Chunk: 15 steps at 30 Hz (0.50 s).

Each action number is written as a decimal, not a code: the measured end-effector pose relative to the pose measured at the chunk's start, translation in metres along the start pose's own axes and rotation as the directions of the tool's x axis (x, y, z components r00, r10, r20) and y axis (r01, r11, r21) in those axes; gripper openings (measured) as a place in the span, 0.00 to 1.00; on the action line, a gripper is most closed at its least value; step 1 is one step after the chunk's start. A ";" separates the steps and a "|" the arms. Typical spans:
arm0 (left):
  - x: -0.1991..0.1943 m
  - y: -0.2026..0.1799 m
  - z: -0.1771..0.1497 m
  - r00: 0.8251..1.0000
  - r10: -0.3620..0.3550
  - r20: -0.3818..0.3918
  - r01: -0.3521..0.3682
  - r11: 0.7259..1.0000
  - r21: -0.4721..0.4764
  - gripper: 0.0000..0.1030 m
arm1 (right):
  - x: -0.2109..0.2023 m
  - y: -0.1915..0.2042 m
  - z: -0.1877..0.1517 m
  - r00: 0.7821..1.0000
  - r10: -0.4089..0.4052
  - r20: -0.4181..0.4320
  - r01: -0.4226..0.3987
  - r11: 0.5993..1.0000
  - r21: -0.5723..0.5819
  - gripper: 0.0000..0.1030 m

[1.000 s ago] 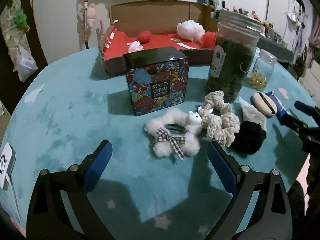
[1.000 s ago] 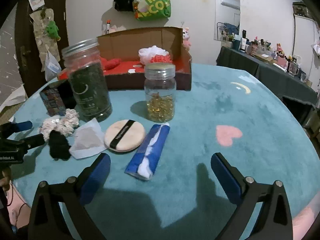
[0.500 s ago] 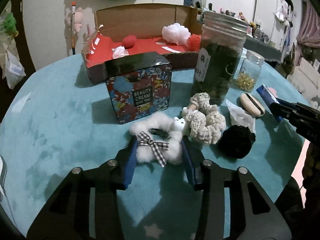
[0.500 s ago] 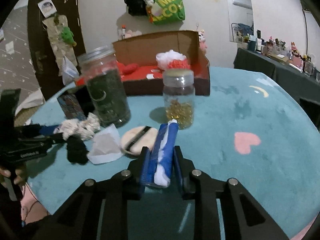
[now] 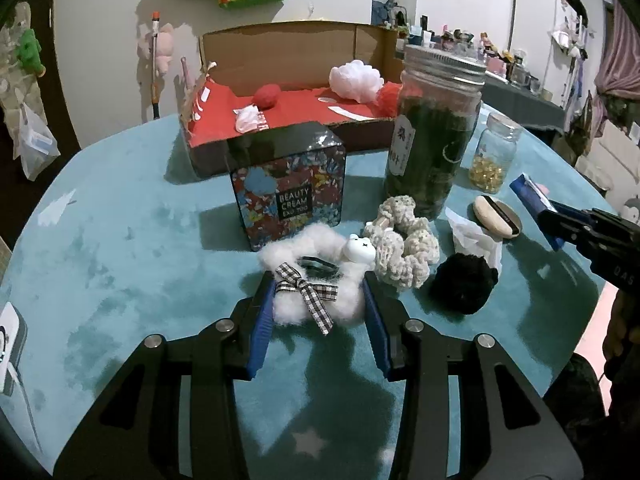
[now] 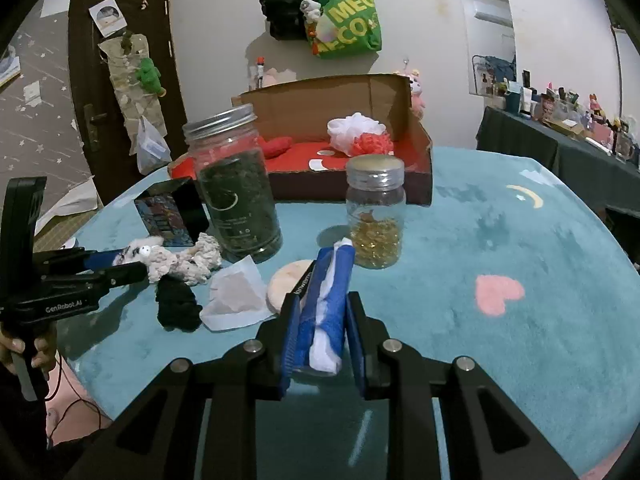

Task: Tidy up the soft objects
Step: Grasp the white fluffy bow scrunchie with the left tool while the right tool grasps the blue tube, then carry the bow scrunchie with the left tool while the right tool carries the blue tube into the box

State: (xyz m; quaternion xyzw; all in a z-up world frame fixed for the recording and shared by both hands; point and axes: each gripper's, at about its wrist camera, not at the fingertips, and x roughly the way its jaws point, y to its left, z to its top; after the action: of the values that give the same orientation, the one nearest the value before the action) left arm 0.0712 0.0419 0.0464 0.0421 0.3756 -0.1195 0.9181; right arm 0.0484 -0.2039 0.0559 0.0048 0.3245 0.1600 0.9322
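My left gripper (image 5: pixel 318 312) is shut on a fluffy white scrunchie (image 5: pixel 316 280) with a checked bow and a small bear head, on the teal table. My right gripper (image 6: pixel 322 334) is shut on a blue and white packet (image 6: pixel 328 304) and holds it above the table. A cream knitted scrunchie (image 5: pixel 404 240) and a black pompom (image 5: pixel 462 284) lie just right of the white one. A cardboard box with a red lining (image 5: pixel 296 100) at the back holds a white puff (image 5: pixel 356 76) and red soft items.
A floral Beauty Cream tin (image 5: pixel 288 188) stands just behind the white scrunchie. A tall jar of dark leaves (image 5: pixel 432 136), a small jar of yellow capsules (image 6: pixel 374 216), a powder puff (image 5: pixel 496 216) and a white paper sachet (image 6: pixel 236 296) stand to the right.
Both grippers were open and have closed: the left on the white scrunchie, the right on the blue and white packet, which is now lifted off the table.
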 end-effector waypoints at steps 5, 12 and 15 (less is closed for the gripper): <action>-0.010 -0.003 0.006 1.000 0.010 0.013 -0.010 1.000 0.016 0.38 | -0.002 0.004 0.007 1.000 -0.005 0.004 0.005 1.000 -0.029 0.24; -0.018 -0.016 0.030 1.000 0.006 0.016 -0.008 0.994 0.107 0.38 | 0.003 0.015 0.026 1.000 -0.029 -0.002 0.029 0.992 -0.122 0.24; -0.018 -0.023 0.040 1.000 0.010 0.009 -0.011 0.988 0.151 0.38 | 0.004 0.018 0.036 0.999 -0.041 -0.002 0.041 0.987 -0.152 0.24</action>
State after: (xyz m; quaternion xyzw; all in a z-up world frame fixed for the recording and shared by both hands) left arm 0.0797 0.0169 0.0878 0.1130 0.3615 -0.1431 0.9144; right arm 0.0675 -0.1825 0.0839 -0.0735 0.3138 0.1651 0.9321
